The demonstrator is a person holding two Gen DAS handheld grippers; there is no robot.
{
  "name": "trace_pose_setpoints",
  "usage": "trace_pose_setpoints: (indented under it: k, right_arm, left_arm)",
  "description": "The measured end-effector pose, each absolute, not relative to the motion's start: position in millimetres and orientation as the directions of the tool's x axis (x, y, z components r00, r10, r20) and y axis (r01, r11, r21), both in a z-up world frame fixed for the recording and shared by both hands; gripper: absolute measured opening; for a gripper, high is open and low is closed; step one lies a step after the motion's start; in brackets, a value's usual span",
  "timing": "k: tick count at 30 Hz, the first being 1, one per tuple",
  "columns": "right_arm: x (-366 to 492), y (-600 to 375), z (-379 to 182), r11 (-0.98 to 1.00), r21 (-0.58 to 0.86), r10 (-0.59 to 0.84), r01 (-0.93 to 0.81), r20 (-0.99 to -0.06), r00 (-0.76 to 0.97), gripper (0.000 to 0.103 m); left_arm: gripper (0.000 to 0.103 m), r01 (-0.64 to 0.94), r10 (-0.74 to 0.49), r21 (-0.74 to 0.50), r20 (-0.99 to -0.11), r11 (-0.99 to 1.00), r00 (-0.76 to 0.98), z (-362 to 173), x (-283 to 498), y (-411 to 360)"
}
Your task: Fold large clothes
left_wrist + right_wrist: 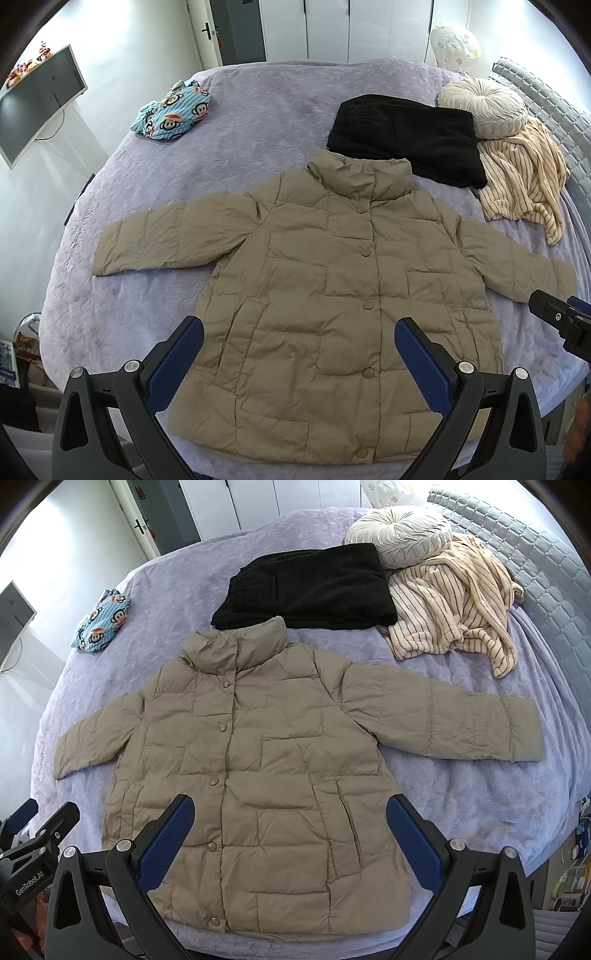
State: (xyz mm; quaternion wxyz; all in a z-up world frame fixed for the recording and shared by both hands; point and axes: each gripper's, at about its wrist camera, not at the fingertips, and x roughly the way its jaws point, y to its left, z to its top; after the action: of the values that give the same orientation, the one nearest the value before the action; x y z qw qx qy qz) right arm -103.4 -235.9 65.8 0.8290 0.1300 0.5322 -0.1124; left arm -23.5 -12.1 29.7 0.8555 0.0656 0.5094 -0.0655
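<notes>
A tan quilted puffer jacket [325, 280] [258, 760] lies flat and buttoned, front up, on the lilac bedspread [258, 122] [480, 797], with both sleeves spread out sideways and the collar pointing away. My left gripper [299, 336] hovers open above the jacket's lower hem, nothing between its blue pads. My right gripper [290, 814] is also open over the lower half of the jacket, empty. The right gripper's tip [554, 314] shows at the right edge of the left wrist view, near the right cuff. The left gripper [29, 834] appears at the lower left of the right wrist view.
Behind the jacket's collar lies a folded black garment [406, 136] [314, 587]. A striped cream robe [524, 177] [454, 605] and a round cushion [484, 107] [402, 535] sit at the far right. A blue cartoon-print garment [171, 112] [99, 620] lies far left. A monitor [37, 99] stands off the bed's left.
</notes>
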Motion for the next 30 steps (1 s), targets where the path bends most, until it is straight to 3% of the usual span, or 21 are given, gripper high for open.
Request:
trace_pose_setpoints:
  k: [30]
  right_arm:
    - [-99.4,-230.5,68.1,0.942,0.098,-0.044,0.32,-0.912,0.408,0.103]
  left_arm:
    - [0.103,0.167,-0.04,0.045,-0.879,0.985,0.475,30.4,-24.9,-6.8]
